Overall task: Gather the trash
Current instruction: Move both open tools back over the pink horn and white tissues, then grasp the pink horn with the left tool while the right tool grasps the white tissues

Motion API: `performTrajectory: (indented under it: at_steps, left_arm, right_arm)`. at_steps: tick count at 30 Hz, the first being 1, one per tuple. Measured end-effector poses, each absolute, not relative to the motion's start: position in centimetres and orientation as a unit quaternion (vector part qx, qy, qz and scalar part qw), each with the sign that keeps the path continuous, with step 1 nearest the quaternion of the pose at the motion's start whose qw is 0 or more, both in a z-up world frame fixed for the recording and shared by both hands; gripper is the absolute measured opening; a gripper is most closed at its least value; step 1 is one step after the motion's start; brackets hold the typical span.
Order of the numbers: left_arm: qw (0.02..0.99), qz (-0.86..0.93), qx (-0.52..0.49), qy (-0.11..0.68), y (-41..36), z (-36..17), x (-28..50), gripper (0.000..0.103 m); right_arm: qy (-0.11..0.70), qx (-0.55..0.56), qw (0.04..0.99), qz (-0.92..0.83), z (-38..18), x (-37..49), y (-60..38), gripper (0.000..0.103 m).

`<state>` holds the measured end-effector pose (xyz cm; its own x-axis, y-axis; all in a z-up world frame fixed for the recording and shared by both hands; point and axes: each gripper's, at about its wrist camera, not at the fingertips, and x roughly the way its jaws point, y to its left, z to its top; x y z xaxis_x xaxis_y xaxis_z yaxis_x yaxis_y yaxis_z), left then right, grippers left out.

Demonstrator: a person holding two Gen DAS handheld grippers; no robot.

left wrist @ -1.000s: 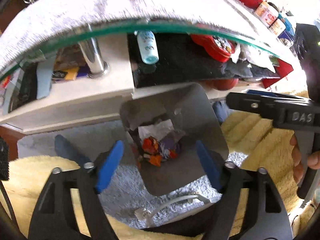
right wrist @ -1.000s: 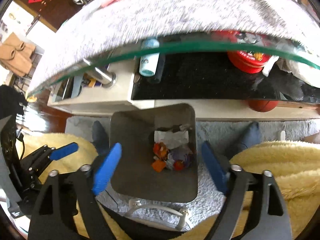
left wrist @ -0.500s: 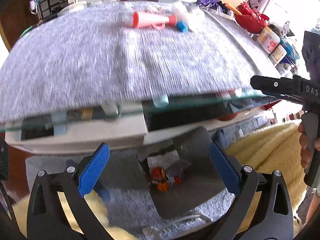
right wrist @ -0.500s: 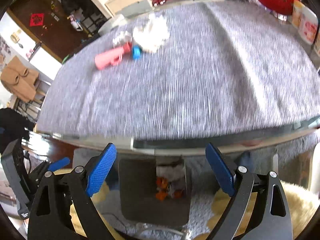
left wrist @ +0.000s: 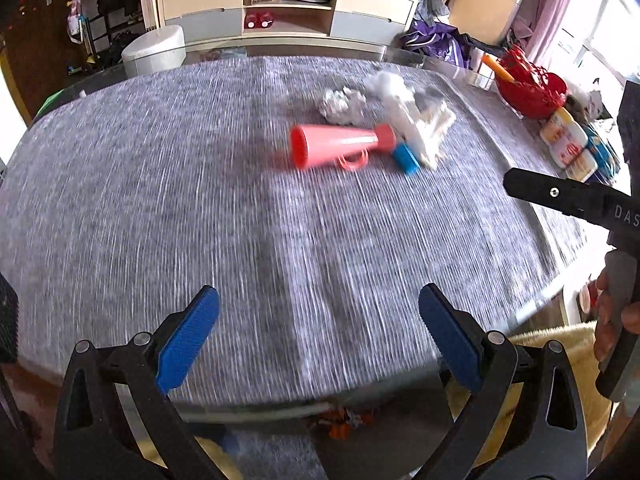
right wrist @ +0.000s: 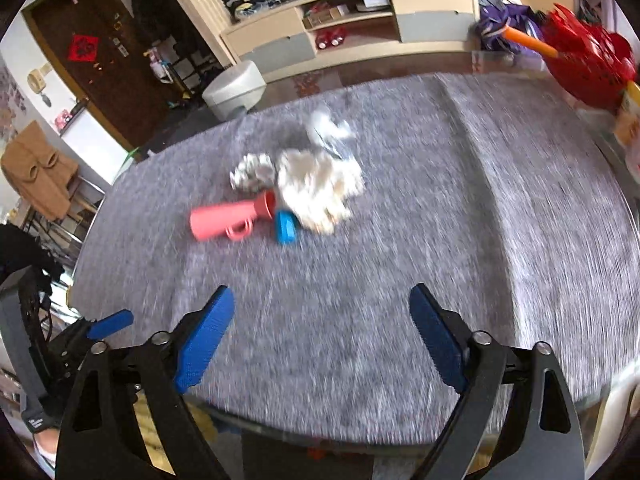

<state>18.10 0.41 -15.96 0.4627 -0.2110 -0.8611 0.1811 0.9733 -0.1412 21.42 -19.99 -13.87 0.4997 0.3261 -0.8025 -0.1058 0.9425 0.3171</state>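
Left wrist view first: the left gripper point(left wrist: 320, 330) hangs over the near edge of the counter point(left wrist: 160, 200), which is covered in a grey cloth, its jaws spread wide with nothing between them. Over in the right wrist view, the right gripper point(right wrist: 322, 328) is also released and empty; its jaws have just been closing a little, with only bare cloth showing in the gap.

Now the trash: a crumpled white tissue wad point(right wrist: 316, 186) lies well ahead on the counter, with a smaller crumpled paper ball point(right wrist: 252, 170) just beside it and another scrap point(right wrist: 330, 130) behind. A pink toy horn point(right wrist: 230, 218) lies on its side, its narrow end touching the tissue wad, and a small blue piece point(right wrist: 285, 226) sits right against them. Everything is blurred.

At the far right corner stands a red basket point(left wrist: 528, 86). Below the counter's near edge, bits of orange rubbish point(left wrist: 344, 420) peek out.
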Motion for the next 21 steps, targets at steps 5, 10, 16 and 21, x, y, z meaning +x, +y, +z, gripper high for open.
performTrajectory:
  at_steps: [5, 10, 16, 21]
  left_arm:
    - [0.855, -0.109, -0.006, 0.506, 0.2, -16.3, 21.2, 0.094]
    - [0.856, -0.115, -0.015, 0.504, 0.5, -16.4, 23.6, 0.081]
    - [0.851, -0.128, -0.025, 0.509, 0.4, -17.0, 26.3, 0.065]
    - [0.847, -0.135, -0.028, 0.513, 0.0, -17.6, 27.4, 0.055]
  right_arm:
    - [0.489, 0.116, 0.853, 0.141, -14.7, 24.0, -18.9, 0.052]
    - [0.495, 0.108, 0.85, 0.148, -15.6, 25.6, -17.8, 0.042]
    - [0.496, 0.11, 0.849, 0.145, -16.3, 26.8, -17.5, 0.036]
    - [0.497, 0.113, 0.847, 0.152, -16.5, 27.2, -17.2, 0.036]
